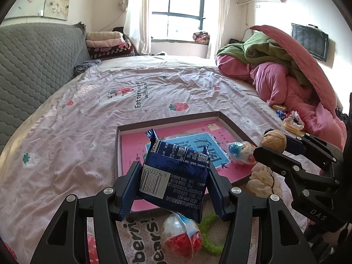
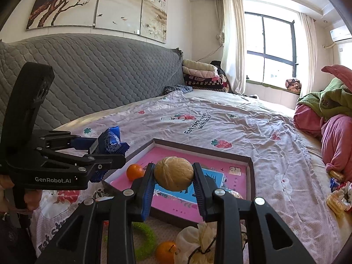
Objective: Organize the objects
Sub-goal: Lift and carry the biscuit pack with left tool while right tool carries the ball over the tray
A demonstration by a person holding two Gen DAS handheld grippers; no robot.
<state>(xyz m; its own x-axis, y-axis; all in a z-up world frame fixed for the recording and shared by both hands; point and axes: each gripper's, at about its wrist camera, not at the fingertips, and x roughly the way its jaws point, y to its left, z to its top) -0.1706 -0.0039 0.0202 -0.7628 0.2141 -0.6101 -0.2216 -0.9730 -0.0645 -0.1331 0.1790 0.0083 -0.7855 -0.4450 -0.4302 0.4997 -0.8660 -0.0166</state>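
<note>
While both claws carry something above the bed, we judge the step in hand to be the placing of these two things into the tray [image 1: 236, 129], the shallow box with a dark rim and a pink printed floor that lies on the strawberry sheet [image 1: 88, 101] in the lower middle of both views. Our left claw [image 1: 173, 180] is pinching a blue snack packet [image 1: 176, 171] by its two sides; the packet hangs a little crumpled, over the near left corner of the tray. Our right claw [image 2: 173, 176] is pinching a walnut [image 2: 173, 173] between its pads, over the middle of the tray. An orange [image 2: 134, 171] and a wrapped candy [image 1: 241, 151] already lie inside. To do this well, we think each claw should go low over a free part of the pink floor before it lets go, because the walnut is round and may roll against the rim or jump out. The packet is light, so we would put it flat and away from the orange. Other things wait outside, at the bottom of the frames: a green ring [image 2: 145, 239], a second orange [image 2: 165, 253], a white cloth pouch [image 2: 198, 239] and a red and white candy [image 1: 180, 235].
</note>
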